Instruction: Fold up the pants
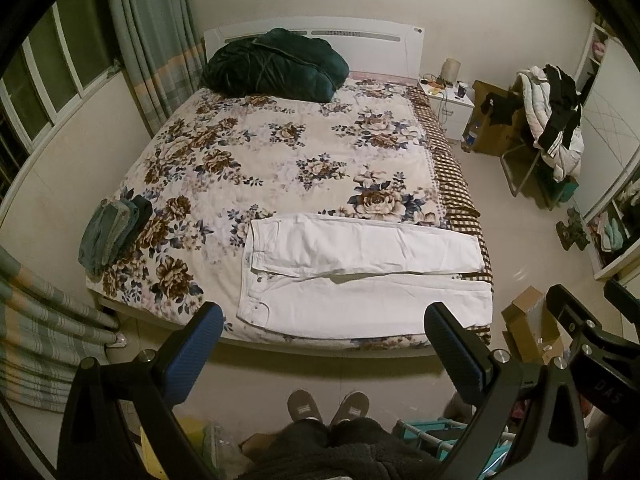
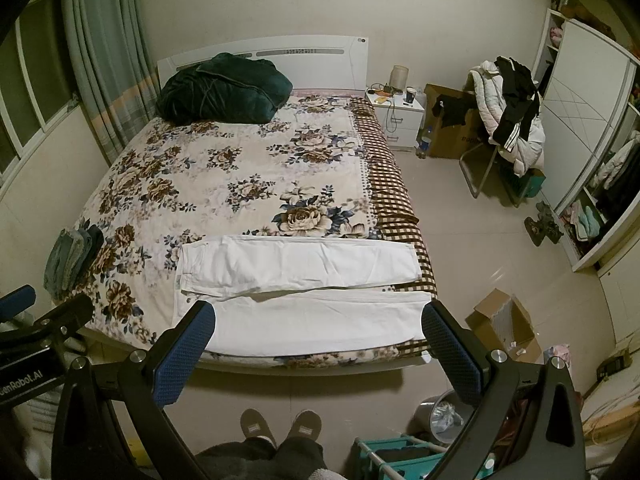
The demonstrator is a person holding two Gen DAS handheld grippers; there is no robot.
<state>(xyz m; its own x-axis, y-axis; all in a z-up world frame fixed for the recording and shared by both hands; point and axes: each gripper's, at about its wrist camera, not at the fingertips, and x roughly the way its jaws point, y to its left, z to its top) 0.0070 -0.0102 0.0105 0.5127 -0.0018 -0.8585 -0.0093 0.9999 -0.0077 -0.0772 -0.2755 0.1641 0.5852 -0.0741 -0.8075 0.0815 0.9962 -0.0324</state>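
Both tongs hanging wide open and holding nothing: left gripper (image 1: 324, 344) and right gripper (image 2: 316, 340) raised side by side above the floor at the foot of the bed (image 2: 224, 168), well short of the cloth, each looking down over it; right gripper's body showing at the right edge of the left view, so the two are sitting close together. Person standing, slippers (image 2: 280, 426) pointing at the bed. Pants (image 1: 360, 276) lying flat across the near edge of the bed, waistband to the left, hems to the right, legs spread slightly apart and not yet laid one on the other. Judging this as the start, no fold made. Next move is likely calling for both grippers to be reaching down, one near the waistband, one near a hem, pinching one leg's edge and carrying it over the other
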